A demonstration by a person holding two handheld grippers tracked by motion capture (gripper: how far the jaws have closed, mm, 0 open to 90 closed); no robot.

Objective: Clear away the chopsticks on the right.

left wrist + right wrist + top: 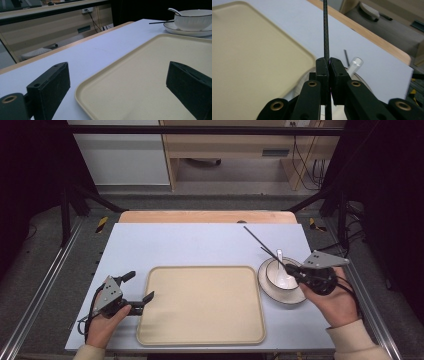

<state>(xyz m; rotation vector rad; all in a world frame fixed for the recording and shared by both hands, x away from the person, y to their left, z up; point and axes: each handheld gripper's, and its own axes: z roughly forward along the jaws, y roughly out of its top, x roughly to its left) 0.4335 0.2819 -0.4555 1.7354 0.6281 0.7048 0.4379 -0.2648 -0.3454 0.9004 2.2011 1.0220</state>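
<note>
Nearest the person, the left hand (102,322) holds the left gripper (137,292) low at the front left of the worktop (200,245), its fingers (48,87) spread wide and released, grasping nothing. In the left gripper view one finger sits over the bare worktop and the other over the beige tray (150,80), so the tray's near left rim lies between them, not touched by either as far as can be seen. The tray (202,305) lies flat in the middle of the worktop, with nothing on it.

To the right, the right hand (337,302) holds the right gripper (292,270) just over the white bowl (281,275), which sits on a white plate (295,296) just beside the tray's right edge. Its fingers (322,75) are clenched on a thin black chopstick (326,30): in the right gripper view the stick runs straight up out of the closed gap between the two pads, and its lower part passes down between them. In the high view the chopstick (257,240) slants up and away toward the far left, above the worktop. A second black stick (346,56) lies close by beyond the bowl; its far end is hard to tell. A white spoon (280,262) rests in the bowl, its handle (355,63) sticking out just beside the fingers.

Farther off, the worktop's wooden far edge (207,216) gives way to grey floor and a light wooden cabinet (235,145).
</note>
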